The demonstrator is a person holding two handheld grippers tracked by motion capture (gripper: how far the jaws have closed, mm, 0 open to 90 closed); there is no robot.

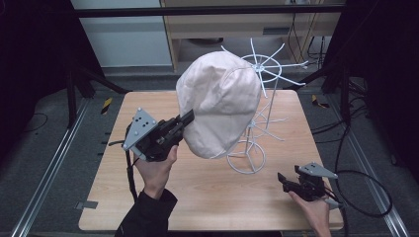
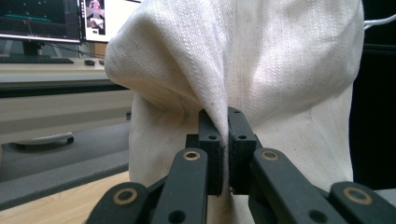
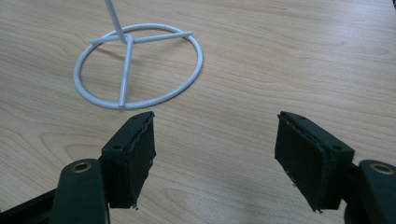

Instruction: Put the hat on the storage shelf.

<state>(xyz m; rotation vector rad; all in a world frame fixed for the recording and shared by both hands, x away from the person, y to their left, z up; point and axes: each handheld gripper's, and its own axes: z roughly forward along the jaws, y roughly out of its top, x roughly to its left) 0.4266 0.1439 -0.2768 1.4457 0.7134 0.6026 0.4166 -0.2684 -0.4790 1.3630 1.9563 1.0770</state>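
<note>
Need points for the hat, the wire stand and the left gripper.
hat (image 1: 220, 101), high view, on the cloth crown.
wire stand (image 3: 140, 65), right gripper view, on the round base ring's crossbar.
left gripper (image 2: 223, 140), left gripper view, between the fingers pinching the hat's fabric.

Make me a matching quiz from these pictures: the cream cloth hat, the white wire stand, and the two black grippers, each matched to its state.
Things:
1. cream cloth hat
2. white wire stand
3. left gripper
4. right gripper

States:
A. open, low over the wooden table
B. held up in the air
C. standing on the table
D. shut on fabric

Pairs: 1-B, 2-C, 3-D, 4-A
</note>
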